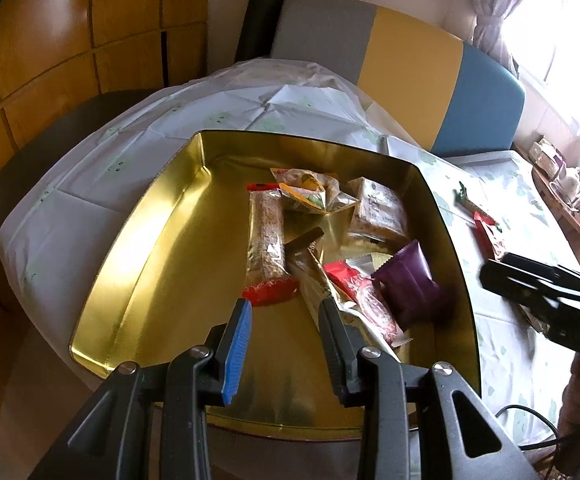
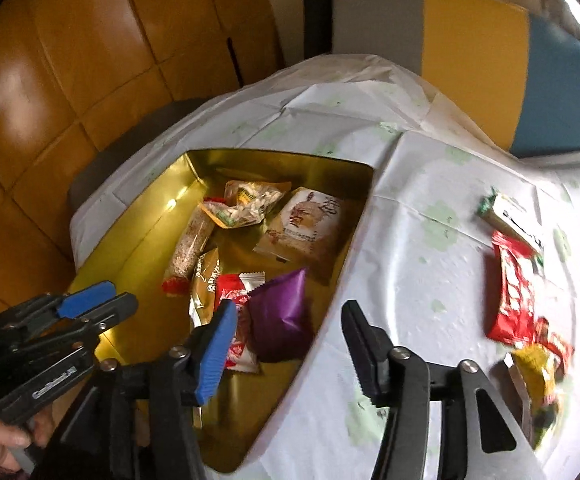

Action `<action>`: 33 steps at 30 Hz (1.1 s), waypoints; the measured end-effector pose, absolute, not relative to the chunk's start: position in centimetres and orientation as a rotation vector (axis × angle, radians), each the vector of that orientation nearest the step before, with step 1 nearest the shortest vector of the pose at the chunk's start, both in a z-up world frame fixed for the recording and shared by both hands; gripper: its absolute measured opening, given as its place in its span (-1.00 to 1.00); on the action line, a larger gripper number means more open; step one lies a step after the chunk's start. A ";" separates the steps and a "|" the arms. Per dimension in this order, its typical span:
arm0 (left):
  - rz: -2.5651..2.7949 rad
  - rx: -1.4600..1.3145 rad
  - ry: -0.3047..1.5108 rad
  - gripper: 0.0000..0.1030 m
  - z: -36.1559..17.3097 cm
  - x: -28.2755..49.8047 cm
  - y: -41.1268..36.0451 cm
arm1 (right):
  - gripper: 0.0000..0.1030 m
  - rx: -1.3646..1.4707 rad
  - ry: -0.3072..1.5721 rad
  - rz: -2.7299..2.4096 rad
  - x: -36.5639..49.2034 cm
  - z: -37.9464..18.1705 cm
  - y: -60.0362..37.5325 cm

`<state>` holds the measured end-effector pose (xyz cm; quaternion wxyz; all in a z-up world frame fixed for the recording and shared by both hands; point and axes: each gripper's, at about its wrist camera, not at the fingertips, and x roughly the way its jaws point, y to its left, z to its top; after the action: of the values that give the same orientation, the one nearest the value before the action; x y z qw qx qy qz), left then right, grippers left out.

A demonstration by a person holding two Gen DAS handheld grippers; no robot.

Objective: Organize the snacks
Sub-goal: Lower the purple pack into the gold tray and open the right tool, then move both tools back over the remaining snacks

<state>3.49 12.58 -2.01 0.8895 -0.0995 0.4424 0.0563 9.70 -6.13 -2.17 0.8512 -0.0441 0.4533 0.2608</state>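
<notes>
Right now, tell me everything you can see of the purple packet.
The purple packet is a small glossy foil pouch, puffed and sealed, with zigzag-cut ends. It lies inside the gold tin near its right wall, leaning over a red and white wrapper. No tongs touch it.

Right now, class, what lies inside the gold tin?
Inside the gold tin lie a long cereal bar, a nut bag, a beige biscuit pack, a gold sachet, a red-and-white packet and a purple packet. Anything beneath them is hidden.
</notes>
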 end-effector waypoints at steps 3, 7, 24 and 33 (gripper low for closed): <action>0.100 -0.197 0.920 -0.32 -2.1 3.6 12.1 | 0.23 -0.070 0.945 0.530 9.0 -1.8 -7.9; 0.078 -0.172 0.918 -0.32 -2.1 3.5 11.1 | 0.31 -0.075 0.934 0.486 8.3 -1.6 -10.4; -0.003 -0.102 0.914 -0.32 -1.1 3.4 8.0 | 0.46 -0.034 1.023 0.038 11.3 -2.0 -32.4; -0.147 -0.040 0.912 -0.32 0.4 4.1 3.0 | 0.48 0.264 1.083 -0.155 12.1 -4.7 -41.1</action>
<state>4.07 3.03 0.42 0.8950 -0.0193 0.4399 -0.0707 12.10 -41.05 -4.71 0.8458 0.1250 0.5134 -0.0734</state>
